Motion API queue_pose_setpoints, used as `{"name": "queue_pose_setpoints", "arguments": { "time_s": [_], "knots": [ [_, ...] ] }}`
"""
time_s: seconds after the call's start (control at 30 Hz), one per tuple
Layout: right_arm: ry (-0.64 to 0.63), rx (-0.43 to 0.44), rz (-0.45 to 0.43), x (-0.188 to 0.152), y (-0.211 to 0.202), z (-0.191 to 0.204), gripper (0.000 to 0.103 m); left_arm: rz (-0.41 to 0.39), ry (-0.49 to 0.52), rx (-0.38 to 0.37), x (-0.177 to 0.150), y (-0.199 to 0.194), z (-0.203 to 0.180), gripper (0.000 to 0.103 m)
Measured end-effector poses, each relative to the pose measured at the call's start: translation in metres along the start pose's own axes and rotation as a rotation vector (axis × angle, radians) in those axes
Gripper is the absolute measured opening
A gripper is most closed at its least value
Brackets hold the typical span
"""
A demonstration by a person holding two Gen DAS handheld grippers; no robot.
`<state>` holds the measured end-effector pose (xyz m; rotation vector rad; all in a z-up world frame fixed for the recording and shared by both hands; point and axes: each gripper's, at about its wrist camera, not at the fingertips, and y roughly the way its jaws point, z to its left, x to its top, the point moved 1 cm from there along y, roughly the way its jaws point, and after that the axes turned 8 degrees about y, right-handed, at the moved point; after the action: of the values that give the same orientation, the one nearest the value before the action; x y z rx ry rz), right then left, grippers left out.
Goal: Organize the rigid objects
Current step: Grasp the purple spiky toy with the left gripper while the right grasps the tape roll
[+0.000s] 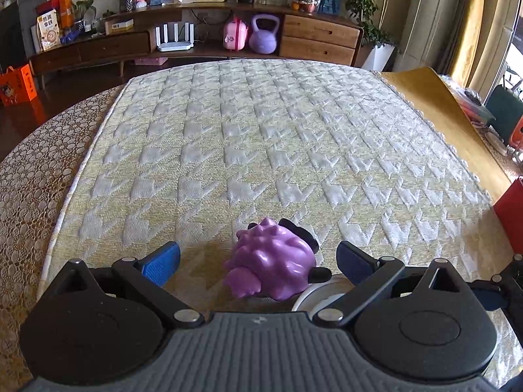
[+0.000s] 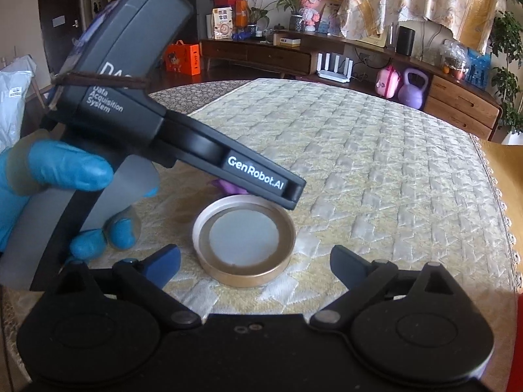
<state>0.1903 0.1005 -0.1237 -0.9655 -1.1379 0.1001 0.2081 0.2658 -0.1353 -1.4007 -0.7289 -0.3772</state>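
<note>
A purple spiky toy figure (image 1: 273, 259) with black parts lies on the quilted mat (image 1: 261, 137), between the open fingers of my left gripper (image 1: 258, 261) without touching them. A round gold-rimmed lid (image 2: 243, 240) lies open side up on the mat, just ahead of my open, empty right gripper (image 2: 255, 263). An edge of the lid shows in the left wrist view (image 1: 313, 297), right of the toy. In the right wrist view the left gripper's body (image 2: 183, 130), held by a blue-gloved hand (image 2: 55, 176), hangs over the lid and hides most of the toy (image 2: 228, 187).
The mat covers a table with a lace cloth (image 1: 32, 179) at the left. A yellow surface (image 1: 447, 114) lies to the right. A red box (image 1: 511, 215) stands at the right edge. A wooden sideboard (image 1: 202, 32) stands behind.
</note>
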Motion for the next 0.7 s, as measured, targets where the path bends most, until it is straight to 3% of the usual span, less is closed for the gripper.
{"name": "queue_pose_setpoints", "arguments": {
  "time_s": [0.1, 0.3, 0.47, 0.53, 0.7],
  "knots": [
    [0.008, -0.005, 0.009, -0.001, 0.006, 0.000, 0.095, -0.004, -0.005, 0.001, -0.001, 0.001, 0.000, 0.100],
    [0.014, -0.008, 0.012, 0.000, 0.015, -0.002, 0.092, -0.006, -0.028, -0.017, -0.003, 0.004, 0.003, 0.081],
    [0.012, 0.000, 0.010, -0.001, 0.019, 0.005, 0.084, -0.027, 0.014, -0.030, -0.003, -0.002, -0.007, 0.064],
    [0.002, 0.004, 0.005, -0.002, 0.018, 0.009, 0.077, -0.031, 0.032, -0.008, -0.002, -0.004, -0.010, 0.064],
    [-0.006, 0.005, 0.004, -0.003, 0.015, 0.014, 0.074, -0.027, 0.033, 0.002, -0.002, -0.005, -0.007, 0.064]
  ]
}}
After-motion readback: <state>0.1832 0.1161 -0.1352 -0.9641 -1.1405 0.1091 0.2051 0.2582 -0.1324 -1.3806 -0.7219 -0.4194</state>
